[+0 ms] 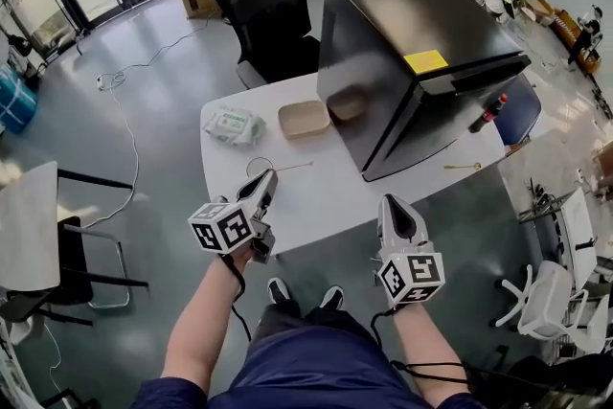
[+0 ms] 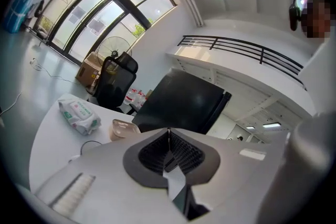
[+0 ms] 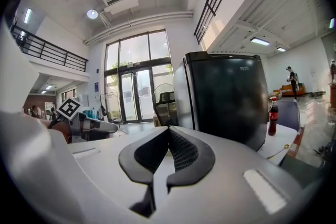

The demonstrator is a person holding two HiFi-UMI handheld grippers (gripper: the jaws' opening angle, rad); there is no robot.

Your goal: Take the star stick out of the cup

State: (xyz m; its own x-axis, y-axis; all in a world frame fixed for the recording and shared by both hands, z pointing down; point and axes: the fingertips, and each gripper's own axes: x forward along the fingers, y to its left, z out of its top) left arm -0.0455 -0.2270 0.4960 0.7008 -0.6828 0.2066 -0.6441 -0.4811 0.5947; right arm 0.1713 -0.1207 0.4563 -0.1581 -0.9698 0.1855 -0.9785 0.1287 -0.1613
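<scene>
A round clear cup [image 1: 259,168], faint against the white table [image 1: 316,196], stands near the front left, and its rim shows as a dark ring [image 2: 92,145] in the left gripper view. A thin stick [image 1: 293,166] reaches right from the cup; I cannot make out its star end. My left gripper [image 1: 269,175] hangs just right of the cup, shut and holding nothing. My right gripper [image 1: 395,202] is off the table's front edge, also shut and empty. The jaws meet tip to tip in both gripper views [image 2: 168,131] [image 3: 168,128].
A big black cabinet [image 1: 412,53] fills the table's right half. A wipes pack [image 1: 233,124] and a beige bowl [image 1: 304,119] lie behind the cup. A cola bottle [image 1: 488,113] and a gold spoon [image 1: 463,166] are at the right. A black office chair [image 1: 268,5] stands behind the table.
</scene>
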